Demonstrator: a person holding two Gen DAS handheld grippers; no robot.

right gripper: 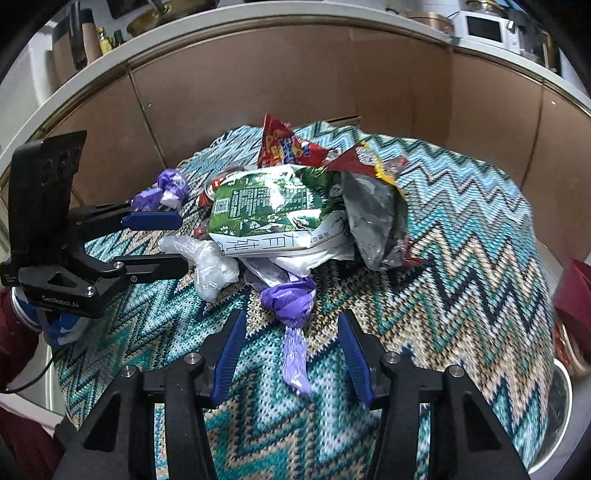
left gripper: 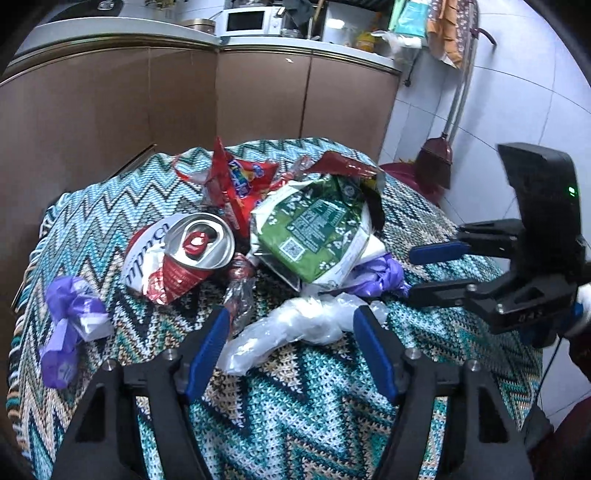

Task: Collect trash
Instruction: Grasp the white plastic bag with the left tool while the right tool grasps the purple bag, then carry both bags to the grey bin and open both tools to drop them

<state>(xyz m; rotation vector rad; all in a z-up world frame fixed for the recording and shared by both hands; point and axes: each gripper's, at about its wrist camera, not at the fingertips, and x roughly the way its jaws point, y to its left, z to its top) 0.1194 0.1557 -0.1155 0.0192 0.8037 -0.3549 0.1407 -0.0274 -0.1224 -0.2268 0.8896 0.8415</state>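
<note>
A trash pile lies on a zigzag knit cloth (left gripper: 295, 406). It holds a crushed red can (left gripper: 184, 254), red snack wrappers (left gripper: 240, 181), a green packet (left gripper: 317, 229) and a clear plastic bag (left gripper: 291, 328). My left gripper (left gripper: 290, 321) is open, its jaws on either side of the clear bag (right gripper: 210, 266). A knotted purple bag (right gripper: 291, 295) lies in front of my right gripper (right gripper: 291, 332), which is open with the bag's tail between its jaws. It shows in the left wrist view (left gripper: 380, 277), beside the right gripper (left gripper: 412, 273). A second purple bag (left gripper: 66, 317) lies at the left.
Brown cabinets (left gripper: 110, 129) stand behind the table. A broom (left gripper: 439, 155) leans against the tiled wall at right. A microwave (left gripper: 247, 20) sits on the counter. A metal bowl (right gripper: 557, 413) and a red item (right gripper: 572, 295) sit by the table's right edge.
</note>
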